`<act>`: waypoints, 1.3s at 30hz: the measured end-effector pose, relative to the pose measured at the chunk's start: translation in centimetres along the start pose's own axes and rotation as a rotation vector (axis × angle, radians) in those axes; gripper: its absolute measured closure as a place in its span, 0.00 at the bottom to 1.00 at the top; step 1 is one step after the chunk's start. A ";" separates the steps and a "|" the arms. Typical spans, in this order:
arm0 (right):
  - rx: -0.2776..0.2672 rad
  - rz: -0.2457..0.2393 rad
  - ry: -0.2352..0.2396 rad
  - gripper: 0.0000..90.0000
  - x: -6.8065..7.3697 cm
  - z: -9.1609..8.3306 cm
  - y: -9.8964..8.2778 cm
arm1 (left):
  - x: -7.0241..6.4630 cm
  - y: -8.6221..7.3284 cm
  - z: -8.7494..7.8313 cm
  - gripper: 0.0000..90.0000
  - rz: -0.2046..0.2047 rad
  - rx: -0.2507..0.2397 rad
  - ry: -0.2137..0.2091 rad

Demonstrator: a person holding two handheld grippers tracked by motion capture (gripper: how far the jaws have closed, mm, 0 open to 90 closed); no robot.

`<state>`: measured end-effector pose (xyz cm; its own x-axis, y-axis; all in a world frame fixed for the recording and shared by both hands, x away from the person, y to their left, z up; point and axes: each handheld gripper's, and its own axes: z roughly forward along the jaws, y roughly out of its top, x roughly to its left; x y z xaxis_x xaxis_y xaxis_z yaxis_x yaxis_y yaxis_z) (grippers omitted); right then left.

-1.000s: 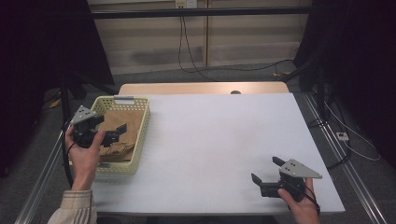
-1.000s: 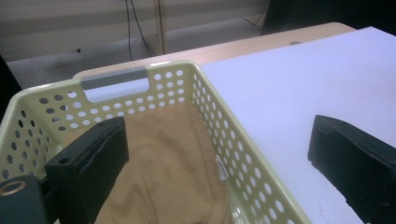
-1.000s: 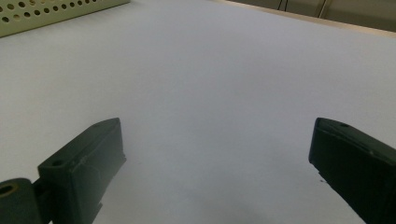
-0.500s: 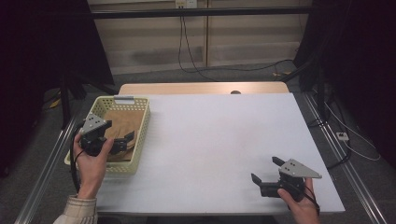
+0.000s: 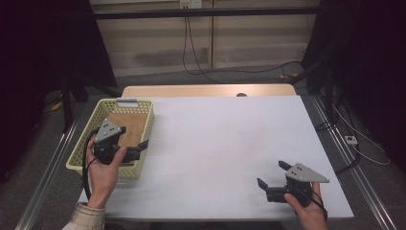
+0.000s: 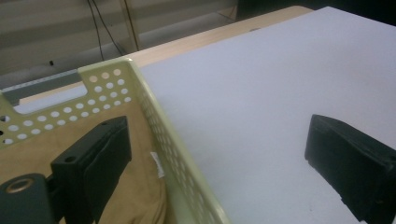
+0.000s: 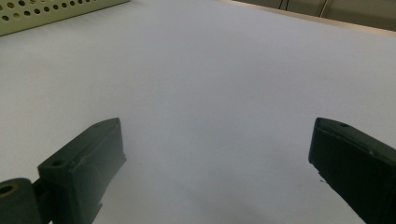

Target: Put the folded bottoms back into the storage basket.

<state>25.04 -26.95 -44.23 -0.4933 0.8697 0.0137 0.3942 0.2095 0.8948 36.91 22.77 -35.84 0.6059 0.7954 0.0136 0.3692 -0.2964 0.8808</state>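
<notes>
A pale yellow perforated basket [image 5: 125, 102] stands at the table's left, with a tan cloth [image 5: 129, 125] lying in it. My left gripper [image 5: 134, 137] hovers open over the basket's right side. In the left gripper view its jaws straddle the basket wall [image 6: 163, 130]: one jaw is over the cloth [image 6: 42, 149], the other over the white table [image 6: 261, 70]. Nothing is held in the left gripper [image 6: 219, 154]. My right gripper [image 5: 271, 173] rests low near the table's front right corner, open and empty, and the right gripper [image 7: 217, 154] points across bare white tabletop.
The white tabletop [image 5: 230, 139] spreads between the two grippers, with a wooden strip [image 5: 206, 91] along its far edge. A corner of the basket [image 7: 46, 11] shows far off in the right gripper view. Cables lie on the floor beyond the table.
My left gripper has moved toward the person and to the right, from over the basket's middle to its right wall. The right gripper has stayed put.
</notes>
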 end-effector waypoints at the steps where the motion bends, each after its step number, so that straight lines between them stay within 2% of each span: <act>1: 0.001 0.000 -0.001 0.04 0.0 0.0 0.0 | -0.1 0.0 0.0 0.08 0.005 0.002 -0.003; 6: 0.000 0.000 0.001 0.04 0.0 0.0 0.0 | -0.5 0.4 0.2 0.08 0.009 0.001 -0.023; 13: 0.001 -0.001 0.003 0.04 0.0 0.1 0.0 | -1.4 0.7 0.6 0.07 -0.014 -0.007 -0.072; 18: 0.001 -0.002 0.004 0.04 0.0 0.1 0.0 | -2.1 1.0 0.9 0.07 0.016 0.004 -0.081; 25: 0.001 -0.002 0.004 0.04 0.0 0.1 0.0 | -3.5 1.1 1.6 0.07 0.029 0.008 -0.093; 30: 0.001 -0.003 0.006 0.04 0.0 0.1 0.0 | -4.4 0.9 2.3 0.07 0.038 0.042 -0.139; 39: 0.002 -0.005 0.006 0.04 0.0 0.1 0.0 | -6.0 0.1 3.3 0.07 0.054 0.064 -0.167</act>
<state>25.17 -26.89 -44.27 -0.4998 0.8660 0.0120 0.3933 0.2146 0.8940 35.65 16.25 -37.35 0.7328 0.6800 -0.0233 0.3735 -0.3734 0.8492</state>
